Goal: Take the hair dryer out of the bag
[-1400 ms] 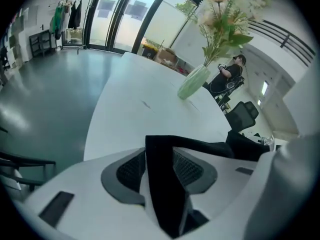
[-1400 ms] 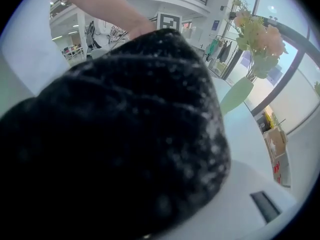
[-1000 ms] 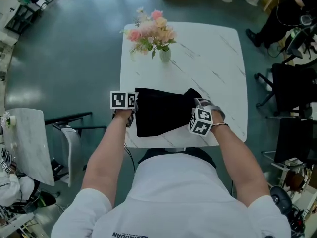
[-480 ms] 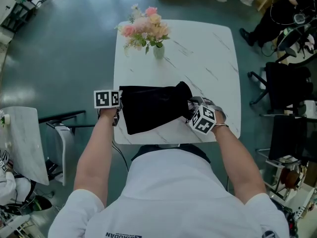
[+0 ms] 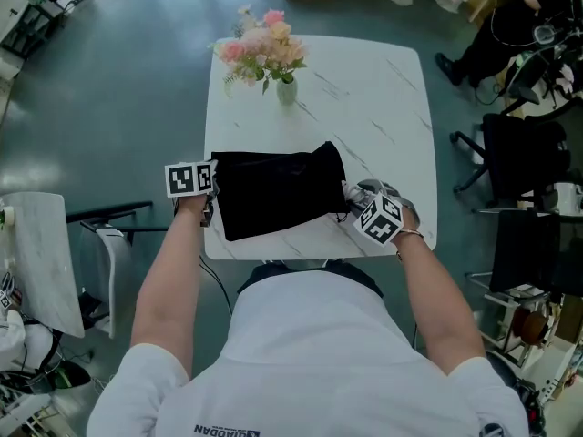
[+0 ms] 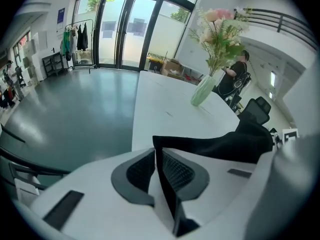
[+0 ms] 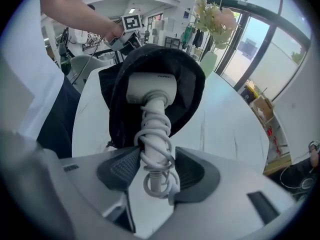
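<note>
A black cloth bag (image 5: 273, 194) lies along the near edge of the white marble table (image 5: 364, 107). My left gripper (image 5: 208, 206) is shut on the bag's left edge, and black fabric (image 6: 225, 146) runs down between its pads (image 6: 175, 171). The bag's mouth (image 7: 150, 59) faces my right gripper (image 7: 156, 166). Inside the mouth sits the white hair dryer (image 7: 150, 86), its handle (image 7: 155, 134) wrapped in a coiled white cord. My right gripper (image 5: 353, 206) is shut on that handle just outside the bag's right end.
A pale green vase of pink flowers (image 5: 284, 85) stands at the table's far left, also visible as the vase (image 6: 202, 91) beyond the bag. Office chairs (image 5: 519, 162) and a person stand right of the table. A small table and chair (image 5: 55, 262) sit at the left.
My right gripper has shifted right along the table's near edge with the dryer handle. My left gripper has drawn the bag's left edge leftward. The bag sits nearer the table's left side.
</note>
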`<state>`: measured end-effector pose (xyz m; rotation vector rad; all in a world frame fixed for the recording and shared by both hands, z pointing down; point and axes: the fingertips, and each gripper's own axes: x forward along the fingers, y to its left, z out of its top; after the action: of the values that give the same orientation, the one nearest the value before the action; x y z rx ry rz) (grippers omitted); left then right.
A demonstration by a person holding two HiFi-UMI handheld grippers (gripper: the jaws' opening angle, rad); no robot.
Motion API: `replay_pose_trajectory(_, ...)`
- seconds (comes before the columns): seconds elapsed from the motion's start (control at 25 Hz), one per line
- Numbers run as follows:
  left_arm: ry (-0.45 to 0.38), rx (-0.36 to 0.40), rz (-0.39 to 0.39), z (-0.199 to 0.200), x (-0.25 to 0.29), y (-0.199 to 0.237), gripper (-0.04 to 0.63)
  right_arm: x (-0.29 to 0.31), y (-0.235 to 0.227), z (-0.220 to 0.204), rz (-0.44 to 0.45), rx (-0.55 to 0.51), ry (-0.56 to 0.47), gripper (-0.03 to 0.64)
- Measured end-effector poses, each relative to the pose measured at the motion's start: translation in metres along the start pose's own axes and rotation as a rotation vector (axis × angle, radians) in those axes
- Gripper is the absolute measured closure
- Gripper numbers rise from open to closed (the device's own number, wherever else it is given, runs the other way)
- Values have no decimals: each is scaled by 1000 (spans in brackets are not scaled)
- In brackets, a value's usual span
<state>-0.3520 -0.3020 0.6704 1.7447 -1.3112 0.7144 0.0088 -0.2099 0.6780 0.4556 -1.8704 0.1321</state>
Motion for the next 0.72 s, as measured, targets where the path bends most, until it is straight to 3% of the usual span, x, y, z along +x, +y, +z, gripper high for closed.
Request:
replay_pose_trajectory(0.12, -58, -20, -11, 6, -14, -1, 479, 2, 1, -3, -7, 10, -7, 385)
replay_pose_trajectory(0.28, -66, -5, -54, -9, -38, -13, 445, 1, -1, -6, -16, 26, -3, 383)
replay_pose_trajectory(0.44, 69, 35, -108, -75, -54, -36, 432, 1, 0, -6, -5, 37, 6, 383)
replay_pose_trajectory(0.72, 241, 75, -73, -160, -61, -60, 409, 2, 1, -3, 2, 22, -10, 382)
